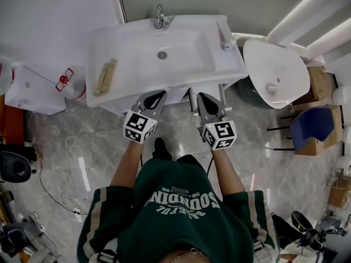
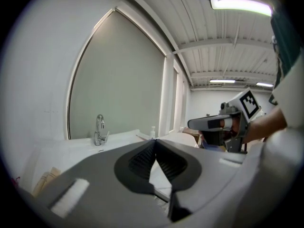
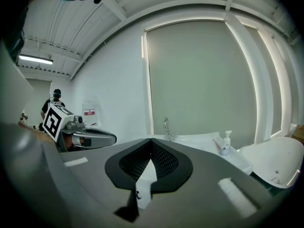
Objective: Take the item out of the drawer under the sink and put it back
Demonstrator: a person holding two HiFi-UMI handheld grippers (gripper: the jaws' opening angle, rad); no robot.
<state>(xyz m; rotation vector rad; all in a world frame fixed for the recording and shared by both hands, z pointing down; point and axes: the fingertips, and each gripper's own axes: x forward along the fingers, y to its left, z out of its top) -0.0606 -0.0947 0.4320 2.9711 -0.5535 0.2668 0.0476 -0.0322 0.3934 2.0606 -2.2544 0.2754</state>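
The left hand-held gripper (image 1: 155, 96) and right hand-held gripper (image 1: 204, 97), jaws together and empty, are hovering before the sink (image 1: 109, 43), likely needing lowering toward its drawer.

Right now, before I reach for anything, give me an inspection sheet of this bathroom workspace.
Surface: white sink with tap.
Job's things: no drawer pulled out under the sink; item not seen.
Clutter: wooden piece on the sink's left ledge, soap bottle at its right back.
Grippers: left tongs and right tongs both shut, empty, near the sink's front.
Cables: thin cable on the floor, left.
Surroundings: toilet and cardboard box, right.
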